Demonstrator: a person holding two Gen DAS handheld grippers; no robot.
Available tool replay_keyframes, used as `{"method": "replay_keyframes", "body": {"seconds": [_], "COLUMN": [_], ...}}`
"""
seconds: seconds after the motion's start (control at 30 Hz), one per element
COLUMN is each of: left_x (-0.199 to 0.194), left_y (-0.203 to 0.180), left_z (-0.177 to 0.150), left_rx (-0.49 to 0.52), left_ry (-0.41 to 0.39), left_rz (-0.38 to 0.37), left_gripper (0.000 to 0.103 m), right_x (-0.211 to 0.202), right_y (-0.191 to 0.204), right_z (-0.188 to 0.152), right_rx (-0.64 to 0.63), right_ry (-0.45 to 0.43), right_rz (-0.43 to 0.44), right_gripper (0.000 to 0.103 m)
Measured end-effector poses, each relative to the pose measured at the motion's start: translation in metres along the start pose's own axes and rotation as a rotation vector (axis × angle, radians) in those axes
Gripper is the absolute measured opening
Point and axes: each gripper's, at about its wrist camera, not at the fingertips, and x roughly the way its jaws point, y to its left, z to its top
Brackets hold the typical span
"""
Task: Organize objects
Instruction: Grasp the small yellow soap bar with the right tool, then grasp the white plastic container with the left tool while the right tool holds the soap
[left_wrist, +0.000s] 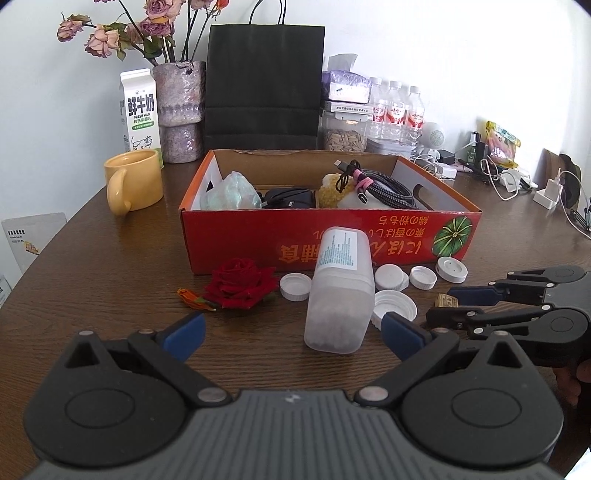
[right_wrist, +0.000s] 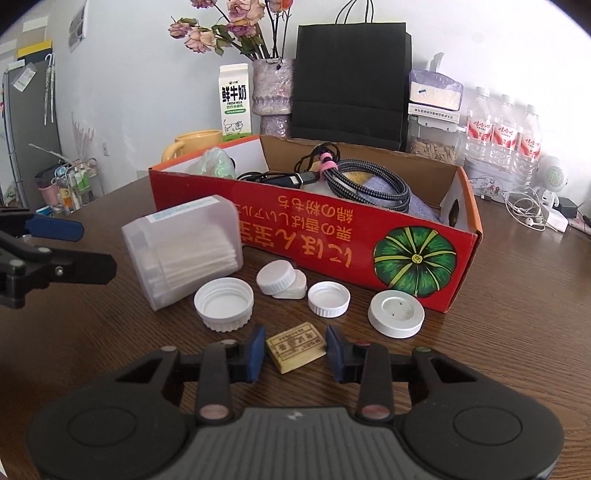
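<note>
**Both claws apart on the table**

My right claw (right_wrist: 295, 347) is apart, with the small tan block (right_wrist: 296, 346) on the table (right_wrist: 517, 314) between its blue pads, which do not clamp it. My left claw (left_wrist: 291, 332) is wide apart near the plastic swab container (left_wrist: 340, 291), which lies on its side against the red box (left_wrist: 332, 236). White caps (right_wrist: 223, 302) lie beside it.

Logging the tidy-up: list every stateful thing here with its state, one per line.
Left gripper: open, nothing between its fingers.
Right gripper: open around the eraser, not clamped.
Swab box: closed, lying on its side.
Red box: open-topped, partly filled.
Cable: coiled, in the red box.
Large cap: off, open side up.
Mug: upright.
</note>
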Motion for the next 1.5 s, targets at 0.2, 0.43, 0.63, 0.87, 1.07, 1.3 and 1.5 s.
{"method": "replay_keyframes", "body": {"seconds": [0.2, 0.43, 0.63, 0.87, 1.07, 1.3, 1.5], "left_x": [0.006, 0.015, 0.020, 0.024, 0.030, 0.044, 0.059], "left_y": [-0.004, -0.011, -0.016, -0.020, -0.024, -0.031, -0.036], "left_z": [0.000, 0.004, 0.006, 0.011, 0.015, 0.022, 0.021], "left_rx": [0.000, 0.004, 0.009, 0.013, 0.015, 0.023, 0.030], "left_ry": [0.010, 0.013, 0.015, 0.007, -0.008, -0.013, 0.016], "left_rz": [-0.007, -0.019, -0.023, -0.025, -0.017, -0.019, -0.022], "left_gripper": [0.103, 0.103, 0.103, 0.103, 0.103, 0.080, 0.044], "right_x": [-0.012, -0.023, -0.023, -0.023, -0.023, -0.023, -0.022], "right_y": [-0.005, -0.015, -0.015, -0.014, -0.014, -0.014, -0.014], "right_z": [-0.001, -0.002, -0.002, -0.003, -0.002, -0.003, -0.003], "right_rx": [0.035, 0.086, 0.080, 0.080, 0.081, 0.083, 0.085], "right_ry": [-0.083, -0.156, -0.157, -0.159, -0.158, -0.157, -0.155], "right_rz": [-0.038, -0.087, -0.086, -0.086, -0.086, -0.086, -0.084], "right_gripper": [0.034, 0.034, 0.034, 0.034, 0.034, 0.034, 0.034]}}
